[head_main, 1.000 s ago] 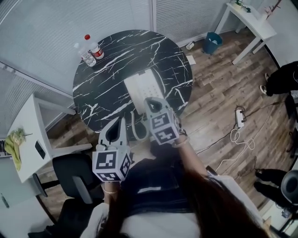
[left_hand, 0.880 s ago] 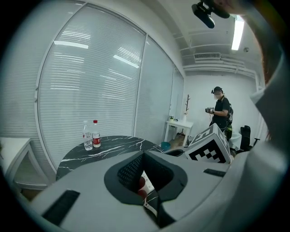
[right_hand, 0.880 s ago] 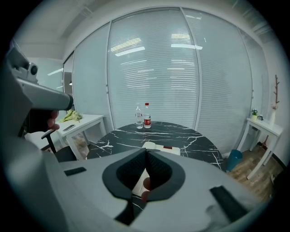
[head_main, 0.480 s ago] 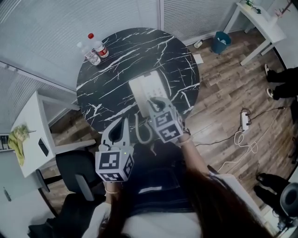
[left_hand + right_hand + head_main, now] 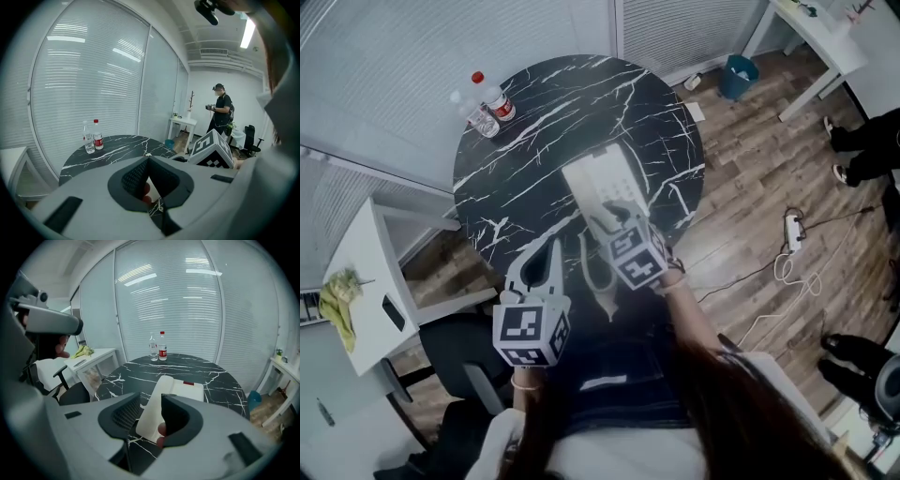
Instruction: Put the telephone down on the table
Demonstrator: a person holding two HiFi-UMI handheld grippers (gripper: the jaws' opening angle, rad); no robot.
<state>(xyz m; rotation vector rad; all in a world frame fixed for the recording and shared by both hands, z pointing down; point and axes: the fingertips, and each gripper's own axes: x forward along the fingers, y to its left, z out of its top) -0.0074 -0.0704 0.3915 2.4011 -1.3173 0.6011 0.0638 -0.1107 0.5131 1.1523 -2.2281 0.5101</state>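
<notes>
Nearly done: finds the telephone (image 5: 598,178) already flat on the tabletop (image 5: 534,122), between right tongs (image 5: 614,214) just opening, apart and apparently not pressing; left tongs (image 5: 544,253) together, empty. Leaves only withdrawing.

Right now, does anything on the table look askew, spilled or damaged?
Nothing spilled or damaged. The telephone lies on the table, its near end between the jaws of the right gripper, which have just been opening. The only oddity: a pale cord loops past the near rim. Both bottles stand upright.
</notes>
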